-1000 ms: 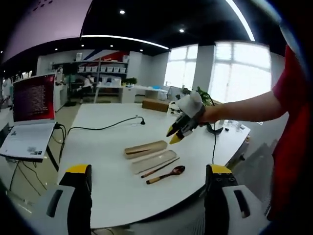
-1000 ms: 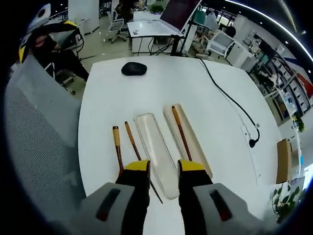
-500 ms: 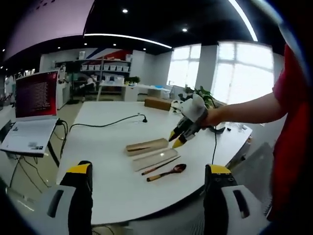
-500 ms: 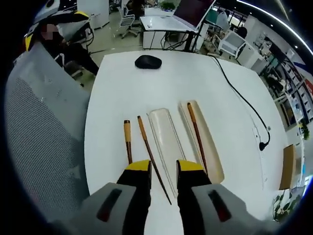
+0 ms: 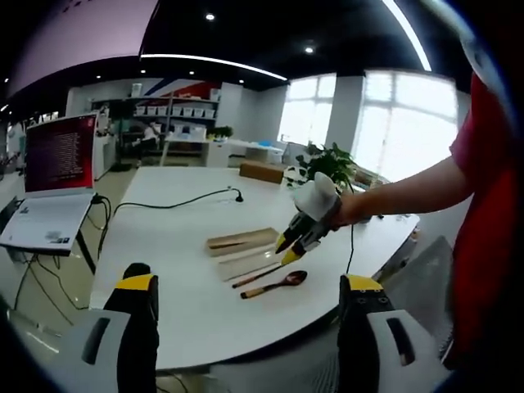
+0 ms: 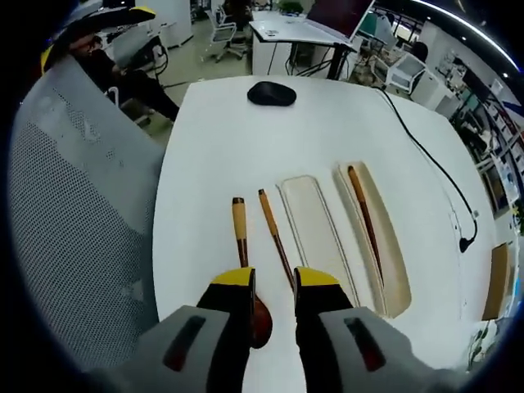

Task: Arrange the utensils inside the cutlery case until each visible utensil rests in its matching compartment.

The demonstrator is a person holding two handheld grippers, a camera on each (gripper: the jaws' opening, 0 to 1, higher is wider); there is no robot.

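Right gripper view, nearest first: right gripper [image 6: 273, 282] points down at the table [image 6: 205, 164], jaws parted by a narrow gap, nothing between them. Spoon [image 6: 242, 254] lies just under the left jaw, bowl partly hidden by it, handle running away from camera. Just right of it a loose chopstick [image 6: 275, 237], its near end going under the gap between the jaws. Beyond and right, clear lid [image 6: 313, 233] lies flat, apart from the chopstick. Right of the lid, touching or nearly so, the case [image 6: 381, 246] with a second chopstick [image 6: 364, 223] lying inside it lengthwise. Farther off, a black mouse [image 6: 272, 93] near the far table edge and a black cable [image 6: 434, 168] trailing right. Mesh chair [image 6: 74, 221] along the left edge of the table.

Left gripper view: left gripper [image 5: 246, 286] jaws spread wide, holding nothing, well back from the table [image 5: 164, 311]. Past them the spoon [image 5: 274, 284], the loose chopstick [image 5: 255, 275], lid [image 5: 241, 264] and case [image 5: 241, 241] in a row. Right gripper [image 5: 288, 249] comes in from the right, tips just above the lid and chopstick; contact cannot be told. Laptop [image 5: 53, 160] on a stand far left.
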